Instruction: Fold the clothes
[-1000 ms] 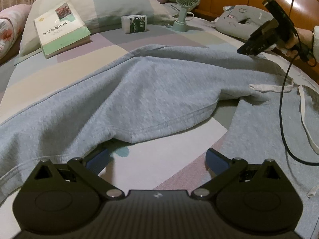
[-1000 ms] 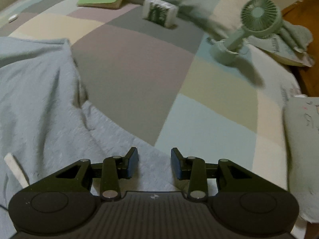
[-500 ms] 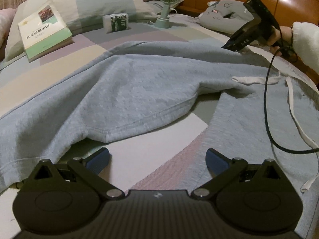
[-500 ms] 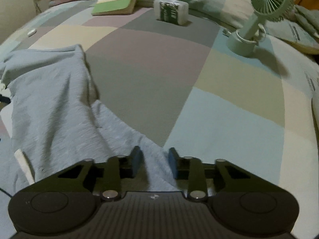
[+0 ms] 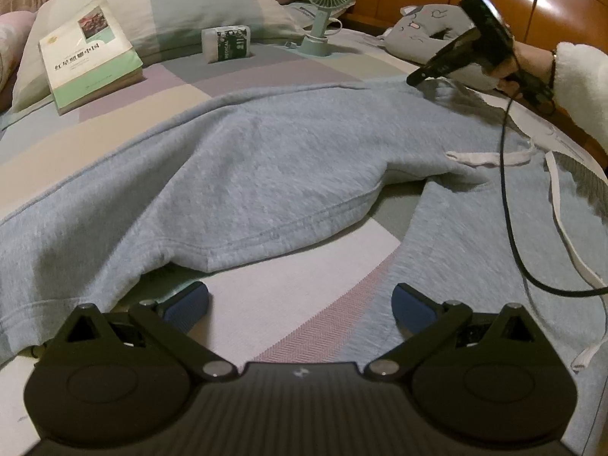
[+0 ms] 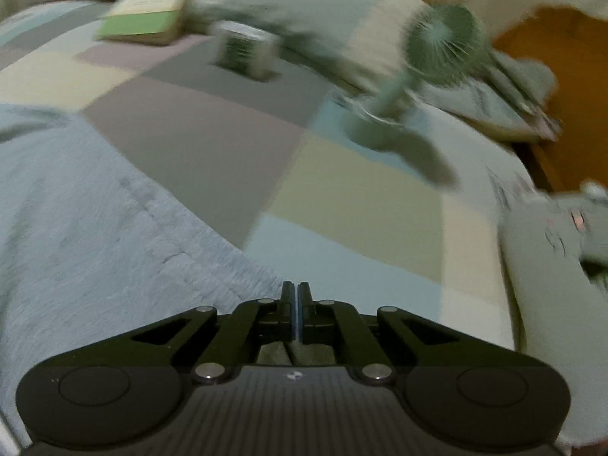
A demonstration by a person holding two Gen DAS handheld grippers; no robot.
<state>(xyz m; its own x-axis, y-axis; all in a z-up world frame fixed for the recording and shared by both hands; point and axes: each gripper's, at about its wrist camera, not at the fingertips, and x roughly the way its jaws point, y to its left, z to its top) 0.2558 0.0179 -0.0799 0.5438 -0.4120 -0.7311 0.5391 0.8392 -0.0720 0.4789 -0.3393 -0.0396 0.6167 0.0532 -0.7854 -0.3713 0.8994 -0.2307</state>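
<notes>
Lying beside right gripper [image 6: 295,306]: sweatpants [image 6: 95,228]

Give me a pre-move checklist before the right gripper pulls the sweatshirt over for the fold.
1. Right gripper closed: ok, fingers together.
2. Cloth of the sweatshirt pinched between them: cannot tell, the grip point is hidden.
3. Left gripper open: ok, holding nothing.
4. Black cable off the garment: not ok, it lies across it.
5. Drawstring tucked: not ok, trailing loose.
6. Fan outside the cloth: ok.
</notes>
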